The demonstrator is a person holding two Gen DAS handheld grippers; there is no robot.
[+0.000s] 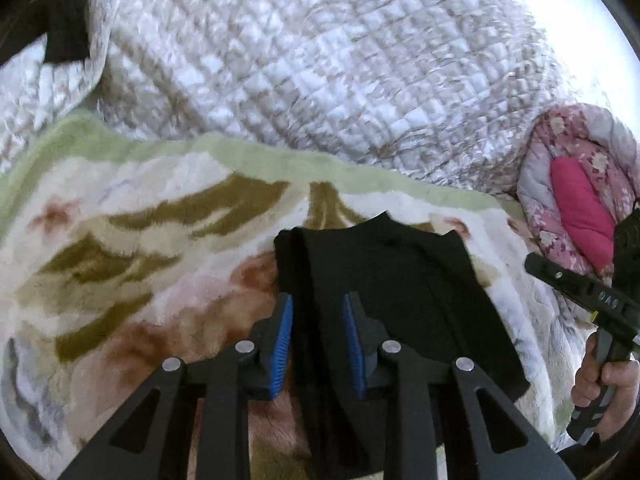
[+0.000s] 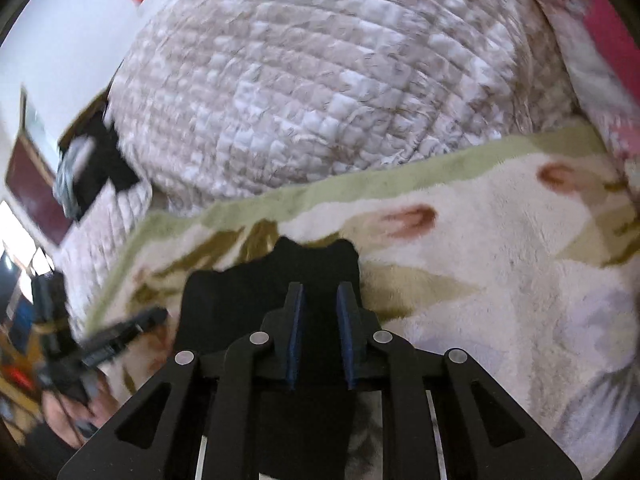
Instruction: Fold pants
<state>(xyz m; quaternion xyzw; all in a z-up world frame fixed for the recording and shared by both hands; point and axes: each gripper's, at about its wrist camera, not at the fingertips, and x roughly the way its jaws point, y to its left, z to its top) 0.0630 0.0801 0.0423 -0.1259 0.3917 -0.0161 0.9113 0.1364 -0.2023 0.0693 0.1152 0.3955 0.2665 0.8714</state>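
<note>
The black pants (image 1: 400,280) lie folded into a compact stack on a fleece blanket (image 1: 140,220) with a leaf pattern. My left gripper (image 1: 318,308) is open, its blue pads above the stack's left part with dark cloth showing between them. The right gripper's body (image 1: 584,292) shows at the right edge, held in a hand. In the right wrist view the pants (image 2: 240,292) lie under my right gripper (image 2: 319,296), which is open above the stack's right part. The left gripper's body (image 2: 120,336) appears blurred at the left.
A bulky quilted white-and-beige comforter (image 1: 320,60) rises just behind the blanket. A pink floral quilt (image 1: 580,192) sits at the right. Dark items (image 2: 92,168) and room furniture lie off the bed's far left.
</note>
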